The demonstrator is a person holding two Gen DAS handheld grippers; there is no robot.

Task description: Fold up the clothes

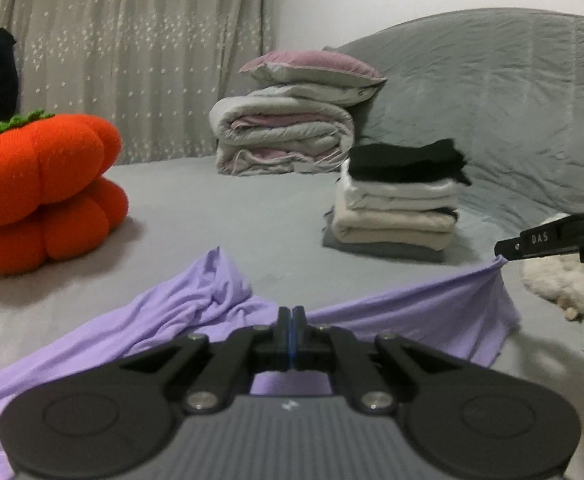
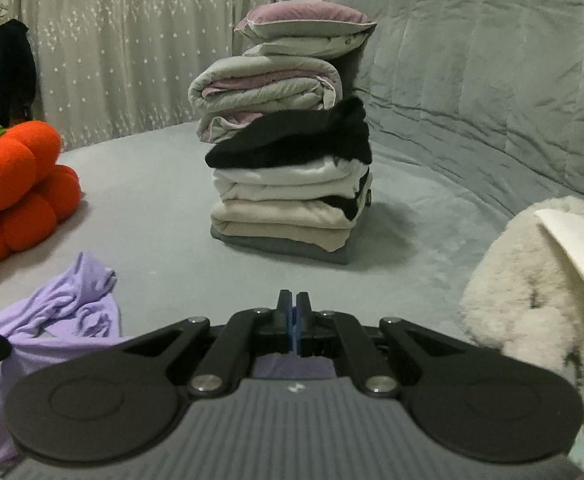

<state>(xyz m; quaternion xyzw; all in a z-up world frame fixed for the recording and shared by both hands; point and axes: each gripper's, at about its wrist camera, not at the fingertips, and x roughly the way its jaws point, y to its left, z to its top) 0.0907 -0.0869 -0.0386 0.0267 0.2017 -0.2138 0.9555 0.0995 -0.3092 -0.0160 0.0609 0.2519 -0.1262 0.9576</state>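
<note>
The lilac garment (image 1: 196, 304) is held stretched above the near edge of the bed (image 1: 220, 216), its long axis running from the left gripper (image 1: 292, 314) to the right gripper (image 1: 503, 254), each clamped on one corner.

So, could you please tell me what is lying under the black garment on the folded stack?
Under the black garment lie white folds, a cream piece, then a grey one on the bed. Anything deeper inside is covered.
</note>
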